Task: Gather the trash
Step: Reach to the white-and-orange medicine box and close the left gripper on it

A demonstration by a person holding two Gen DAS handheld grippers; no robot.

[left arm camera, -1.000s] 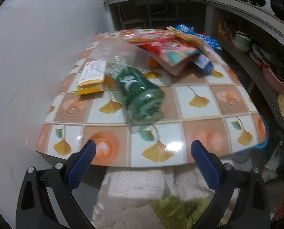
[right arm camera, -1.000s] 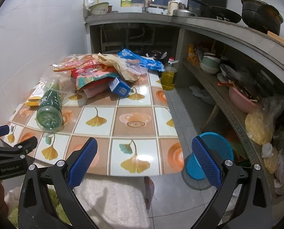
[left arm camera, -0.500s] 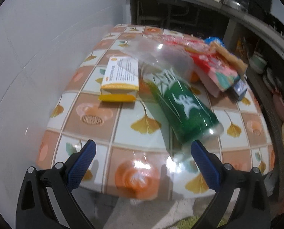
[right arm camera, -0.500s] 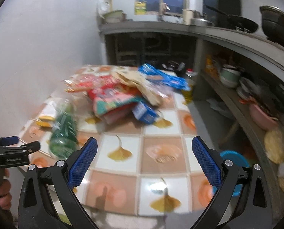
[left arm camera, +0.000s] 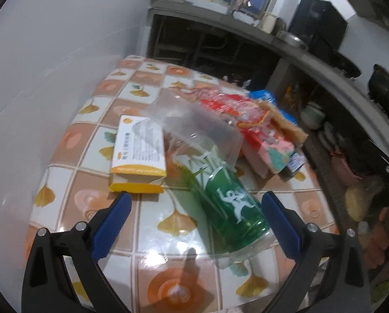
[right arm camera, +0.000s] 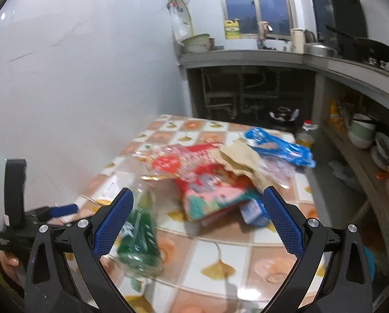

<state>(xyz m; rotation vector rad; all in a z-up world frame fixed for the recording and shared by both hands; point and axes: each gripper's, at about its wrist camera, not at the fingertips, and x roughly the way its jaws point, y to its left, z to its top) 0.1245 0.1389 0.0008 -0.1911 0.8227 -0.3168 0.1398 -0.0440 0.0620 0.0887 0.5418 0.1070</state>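
Observation:
A green plastic bottle (left arm camera: 228,206) lies on its side on the tiled table (left arm camera: 152,88), its base towards me. My left gripper (left arm camera: 194,221) is open, its blue pads on either side of the bottle's lower end. A yellow-and-white carton (left arm camera: 138,154) lies just left of the bottle, with a clear plastic wrapper (left arm camera: 192,127) behind it. Red and pink snack bags (right arm camera: 207,180), a tan paper bag (right arm camera: 240,159), a blue wrapper (right arm camera: 278,147) and a small blue carton (right arm camera: 254,210) are piled further back. My right gripper (right arm camera: 198,220) hangs open above the table, before the pile. The bottle (right arm camera: 139,237) sits at its left pad.
A white wall (left arm camera: 51,65) runs along the table's left side. A grey counter (right arm camera: 272,57) with pots and a kettle stands behind and to the right, with shelves of bowls (right arm camera: 361,130) below. An oil bottle (right arm camera: 305,134) stands on the floor beyond the table. A hand (right arm camera: 10,260) holds the left gripper.
Both grippers have moved forward over the table and tilted up. The left one has closed in until the green bottle lies between its open pads. The right one has swung left towards the pile.

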